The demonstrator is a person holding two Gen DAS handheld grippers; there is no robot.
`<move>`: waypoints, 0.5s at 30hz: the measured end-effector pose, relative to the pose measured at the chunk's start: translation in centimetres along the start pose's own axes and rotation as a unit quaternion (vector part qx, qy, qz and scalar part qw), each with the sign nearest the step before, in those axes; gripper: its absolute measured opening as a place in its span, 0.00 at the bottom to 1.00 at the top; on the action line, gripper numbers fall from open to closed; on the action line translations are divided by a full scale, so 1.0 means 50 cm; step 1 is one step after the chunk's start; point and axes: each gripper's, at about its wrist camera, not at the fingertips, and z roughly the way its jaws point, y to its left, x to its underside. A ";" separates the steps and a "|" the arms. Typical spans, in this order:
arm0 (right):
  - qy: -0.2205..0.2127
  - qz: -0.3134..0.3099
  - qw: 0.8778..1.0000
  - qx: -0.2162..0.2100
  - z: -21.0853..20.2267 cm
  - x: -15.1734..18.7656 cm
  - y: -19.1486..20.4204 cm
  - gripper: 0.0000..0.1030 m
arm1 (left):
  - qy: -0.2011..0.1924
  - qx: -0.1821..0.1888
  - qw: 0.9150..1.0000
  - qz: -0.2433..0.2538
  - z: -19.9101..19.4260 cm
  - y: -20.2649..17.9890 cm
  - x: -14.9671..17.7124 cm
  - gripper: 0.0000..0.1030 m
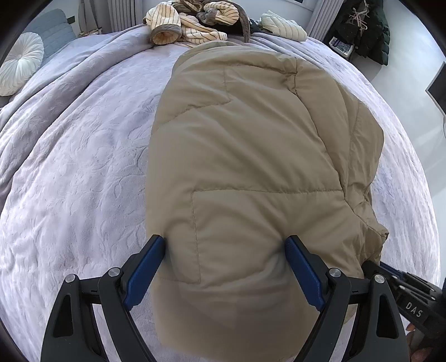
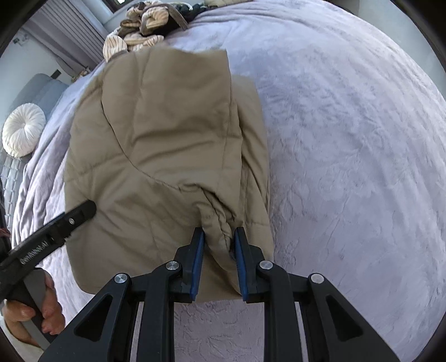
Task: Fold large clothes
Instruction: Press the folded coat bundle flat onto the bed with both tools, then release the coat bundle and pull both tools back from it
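One tan jacket, two grippers working its near edge

One tan puffer jacket point(image 1: 251, 156) lies folded on the lilac bedspread point(image 1: 69, 181). The right gripper point(image 2: 218, 239) has its blue pads pinched tight on a bunched ridge of the jacket's near edge. The left gripper point(image 1: 225, 245) stands wide, its pads either side of the padded hem; whether they press it, I cannot tell. "DAS" reads on the right tool's side. One round white cushion point(image 1: 21, 64) and one heap of striped clothes point(image 1: 192, 23) lie at the far end.

tan quilted jacket point(image 1: 251, 156), lilac embossed blanket point(image 1: 78, 167), cream striped garment point(image 1: 189, 25).
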 end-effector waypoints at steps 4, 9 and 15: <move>0.002 0.000 1.000 -0.002 -0.001 0.004 0.000 0.22 | 0.003 0.000 1.000 -0.004 -0.005 0.002 -0.003 0.86; 0.007 -0.002 1.000 -0.003 -0.001 0.002 0.000 0.24 | 0.002 -0.001 1.000 -0.008 -0.017 0.007 -0.007 0.86; 0.014 0.000 1.000 -0.004 -0.001 -0.008 -0.004 0.24 | 0.006 0.000 1.000 -0.014 -0.028 0.019 -0.003 0.86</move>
